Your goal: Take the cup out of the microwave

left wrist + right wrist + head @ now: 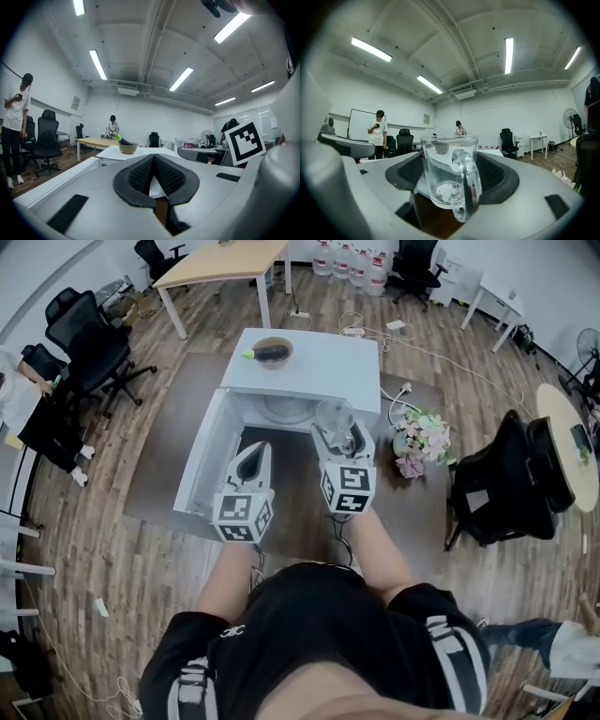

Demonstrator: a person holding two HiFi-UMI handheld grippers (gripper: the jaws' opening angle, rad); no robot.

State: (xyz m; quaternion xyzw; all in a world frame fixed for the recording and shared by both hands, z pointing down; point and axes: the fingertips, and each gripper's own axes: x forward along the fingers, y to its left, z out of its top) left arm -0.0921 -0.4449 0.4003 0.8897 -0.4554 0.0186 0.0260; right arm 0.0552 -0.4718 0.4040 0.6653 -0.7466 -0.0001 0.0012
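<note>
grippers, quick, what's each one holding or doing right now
Left gripper: jaws closed, nothing between them.
Right gripper: jaws closed on the glass cup.

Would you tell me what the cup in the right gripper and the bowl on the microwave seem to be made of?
The cup looks like clear, glossy glass: the room shows through its wall and thick handle; clear plastic is possible. The bowl looks like matte brownish ceramic, perhaps stoneware: opaque, without shine.
</note>
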